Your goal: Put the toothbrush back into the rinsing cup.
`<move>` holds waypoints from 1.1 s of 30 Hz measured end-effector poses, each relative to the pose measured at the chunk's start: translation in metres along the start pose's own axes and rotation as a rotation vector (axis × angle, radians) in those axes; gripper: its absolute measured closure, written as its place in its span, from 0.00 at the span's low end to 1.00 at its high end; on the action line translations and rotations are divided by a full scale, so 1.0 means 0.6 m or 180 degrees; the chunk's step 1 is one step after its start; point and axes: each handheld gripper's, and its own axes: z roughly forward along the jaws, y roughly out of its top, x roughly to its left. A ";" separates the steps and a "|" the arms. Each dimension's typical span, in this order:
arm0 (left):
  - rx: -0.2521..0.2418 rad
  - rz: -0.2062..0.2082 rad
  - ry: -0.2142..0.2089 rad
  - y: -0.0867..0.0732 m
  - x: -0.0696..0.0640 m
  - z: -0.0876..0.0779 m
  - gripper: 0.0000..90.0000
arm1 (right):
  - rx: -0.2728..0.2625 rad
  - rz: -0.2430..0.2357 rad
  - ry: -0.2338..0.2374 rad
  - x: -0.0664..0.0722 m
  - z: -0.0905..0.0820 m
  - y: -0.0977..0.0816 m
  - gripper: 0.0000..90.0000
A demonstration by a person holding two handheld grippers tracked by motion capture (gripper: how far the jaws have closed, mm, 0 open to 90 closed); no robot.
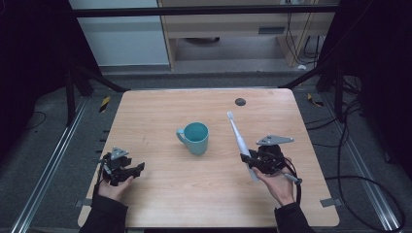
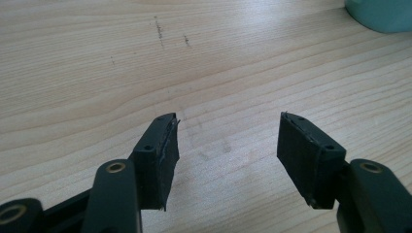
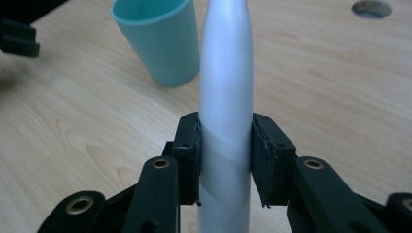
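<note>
A white electric toothbrush [image 1: 239, 137] lies slanted at the table's right, its bristle head pointing away from the person. My right gripper [image 1: 252, 162] is shut on its handle [image 3: 226, 97], the jaws pressing both sides. A teal mug [image 1: 196, 138] stands upright at the middle of the table, its handle to the left; it appears in the right gripper view [image 3: 160, 39] just left of the toothbrush. My left gripper [image 1: 133, 170] rests near the front left, open, with bare wood between its jaws [image 2: 228, 145]. The mug's base [image 2: 384, 14] peeks in at that view's top right.
The wooden table [image 1: 160, 194] has a dark round grommet hole [image 1: 240, 102] near its far edge. Grey floor, metal frame rails and cables surround the table. A cable trails from the right gripper toward the front right.
</note>
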 end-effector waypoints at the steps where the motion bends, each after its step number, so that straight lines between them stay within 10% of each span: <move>1: -0.0002 -0.0001 0.0003 0.000 0.000 0.000 0.44 | -0.0046 0.0008 0.0008 0.001 0.000 0.003 0.74; 24: -0.0014 -0.0024 -0.0001 -0.001 0.000 0.002 0.44 | -0.1144 0.0130 0.0023 0.054 0.024 0.097 0.74; 33: -0.0019 -0.0021 0.0003 -0.002 0.000 0.002 0.44 | -0.1326 0.0146 0.0051 0.085 0.065 0.122 0.74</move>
